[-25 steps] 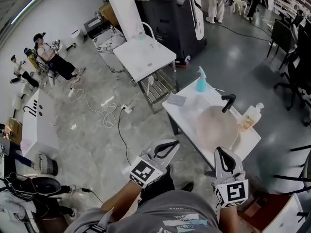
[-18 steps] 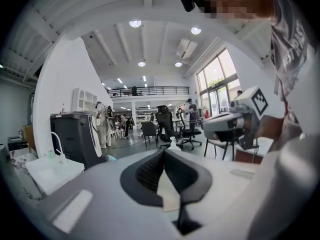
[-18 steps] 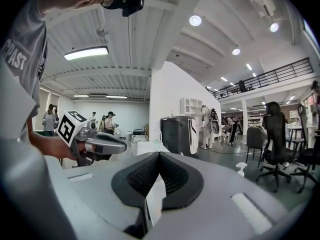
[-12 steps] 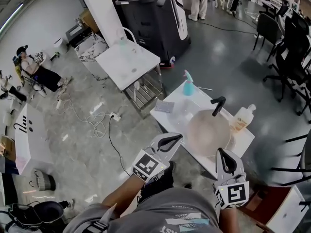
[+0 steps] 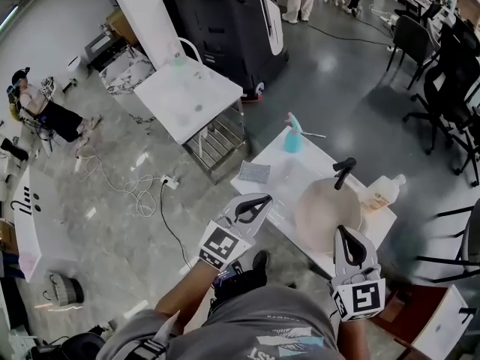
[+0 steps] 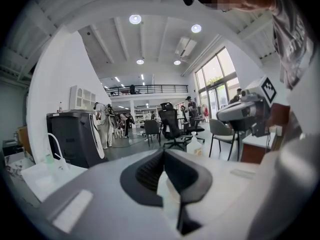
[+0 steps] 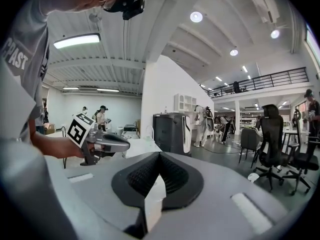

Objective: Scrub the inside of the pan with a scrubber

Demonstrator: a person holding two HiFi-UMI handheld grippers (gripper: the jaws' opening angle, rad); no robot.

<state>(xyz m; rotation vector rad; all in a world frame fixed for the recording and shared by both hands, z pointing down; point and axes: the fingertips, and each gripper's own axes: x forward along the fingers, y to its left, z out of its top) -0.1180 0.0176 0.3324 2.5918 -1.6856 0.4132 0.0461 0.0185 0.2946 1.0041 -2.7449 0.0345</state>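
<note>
A round pan [image 5: 328, 212] with a pale inside and a black handle [image 5: 343, 172] sits on a small white table [image 5: 281, 190]. A grey square scrubber [image 5: 255, 172] lies flat on the table's left part, apart from the pan. My left gripper [image 5: 264, 199] hovers shut and empty at the table's near left edge, just short of the scrubber. My right gripper [image 5: 341, 231] is also shut and empty, over the pan's near rim. Each gripper view looks level across the room: my left gripper [image 6: 162, 154] sees the right one, and my right gripper [image 7: 159, 156] sees the left one.
A teal spray bottle [image 5: 292, 135] stands at the table's far corner and a soap bottle [image 5: 381, 193] beside the pan's right. A larger white table [image 5: 187, 96], a wire rack [image 5: 217, 145], a black machine [image 5: 232, 21], floor cables [image 5: 142, 190] and office chairs [image 5: 450, 73] surround it.
The small table with the pan has drawn nearer under the head view, so both grippers now reach its near edge. Both grippers stay shut and empty.
</note>
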